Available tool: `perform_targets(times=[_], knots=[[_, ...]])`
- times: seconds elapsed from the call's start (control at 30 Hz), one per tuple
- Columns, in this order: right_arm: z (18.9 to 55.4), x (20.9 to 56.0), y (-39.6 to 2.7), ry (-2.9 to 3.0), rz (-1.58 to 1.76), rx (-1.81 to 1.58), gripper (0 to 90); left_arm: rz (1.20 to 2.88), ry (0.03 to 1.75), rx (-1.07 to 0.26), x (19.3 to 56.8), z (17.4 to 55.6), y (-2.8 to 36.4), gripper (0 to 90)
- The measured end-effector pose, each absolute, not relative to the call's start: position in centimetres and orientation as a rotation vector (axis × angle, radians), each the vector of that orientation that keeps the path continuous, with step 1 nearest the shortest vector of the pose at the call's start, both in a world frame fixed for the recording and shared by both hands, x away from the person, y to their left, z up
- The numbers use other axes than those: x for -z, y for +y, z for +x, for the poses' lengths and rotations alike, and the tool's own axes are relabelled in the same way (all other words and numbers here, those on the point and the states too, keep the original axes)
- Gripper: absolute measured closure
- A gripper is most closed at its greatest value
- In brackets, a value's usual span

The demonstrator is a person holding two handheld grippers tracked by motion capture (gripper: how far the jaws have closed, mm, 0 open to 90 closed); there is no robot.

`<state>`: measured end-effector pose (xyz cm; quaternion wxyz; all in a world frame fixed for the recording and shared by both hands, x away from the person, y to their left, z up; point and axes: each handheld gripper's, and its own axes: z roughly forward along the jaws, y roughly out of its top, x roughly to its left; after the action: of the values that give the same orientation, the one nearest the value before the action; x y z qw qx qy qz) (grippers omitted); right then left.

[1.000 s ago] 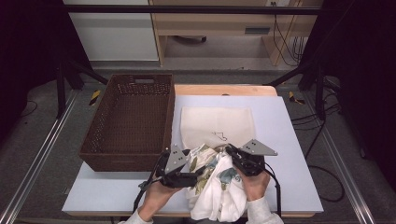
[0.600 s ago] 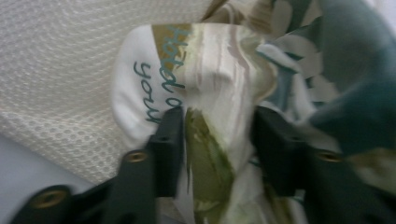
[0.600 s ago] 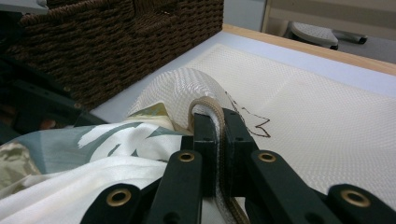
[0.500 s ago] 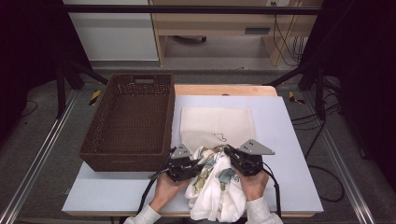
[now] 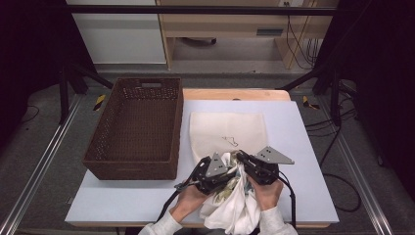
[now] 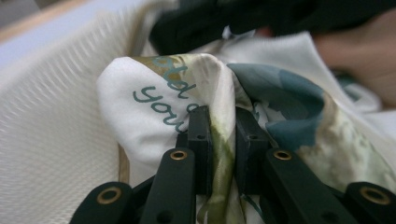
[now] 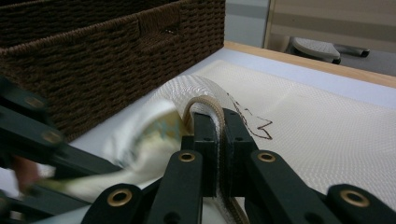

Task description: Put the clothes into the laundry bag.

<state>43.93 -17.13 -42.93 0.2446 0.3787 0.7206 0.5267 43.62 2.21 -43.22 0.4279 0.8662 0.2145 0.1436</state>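
Observation:
A cream mesh bag (image 5: 227,128) lies flat on the white table, and a white garment with green print (image 5: 235,210) is bunched at its near edge. My left gripper (image 5: 230,169) is shut on a fold of the printed garment (image 6: 140,107). Its jaws have just been closing, and the cloth is pinched between the pads (image 6: 223,121). My right gripper (image 5: 241,157) is shut on the bag's tan-trimmed rim (image 7: 205,105), lifting it off the mesh bag (image 7: 327,135). The two grippers sit close together, almost touching.
A dark brown woven basket (image 5: 129,169) stands on the table's left half, its wall (image 7: 93,60) close beside my right gripper. The person's hands and white sleeves come in at the near edge. A wooden strip runs along the far table edge.
My left gripper has moved right toward the right gripper and closed its jaws on the printed garment. The right gripper has kept still on the bag's rim.

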Motion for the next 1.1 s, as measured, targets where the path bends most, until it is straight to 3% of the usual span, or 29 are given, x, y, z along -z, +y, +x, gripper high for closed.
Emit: perform_targets(times=[0.1,0.33,0.5,0.6,0.63,0.77,0.8,0.97,1.1], knots=[[43.6,42.3,-17.3,1.948,1.005,-1.489,86.7,2.222,0.576,-0.347,44.5,44.7,1.8,78.2],[43.5,42.4,-17.1,1.968,1.0,-1.452,86.6,2.149,0.631,-0.324,44.5,45.0,3.2,72.4],[43.6,42.7,-16.8,1.994,1.009,-1.428,86.5,2.083,0.685,-0.459,43.8,44.6,4.3,40.0],[43.7,42.8,-16.6,2.004,0.997,-1.41,86.5,2.069,0.743,-0.394,44.1,45.5,3.8,31.1],[43.7,42.8,-16.6,2.006,0.998,-1.406,86.5,2.065,0.737,-0.377,44.2,45.6,3.6,33.3],[43.8,42.9,-16.7,2.007,1.0,-1.418,86.5,2.092,0.692,-0.347,44.3,45.0,3.0,66.2],[43.9,42.9,-16.7,2.008,1.0,-1.42,86.5,2.102,0.684,-0.351,44.1,44.7,3.0,70.5],[43.7,42.7,-16.5,1.993,0.986,-1.448,86.5,2.166,0.544,-0.461,42.9,43.0,2.1,74.8],[43.5,42.6,-16.7,1.973,0.976,-1.459,86.5,2.174,0.608,-0.436,43.9,45.0,2.0,74.2]])
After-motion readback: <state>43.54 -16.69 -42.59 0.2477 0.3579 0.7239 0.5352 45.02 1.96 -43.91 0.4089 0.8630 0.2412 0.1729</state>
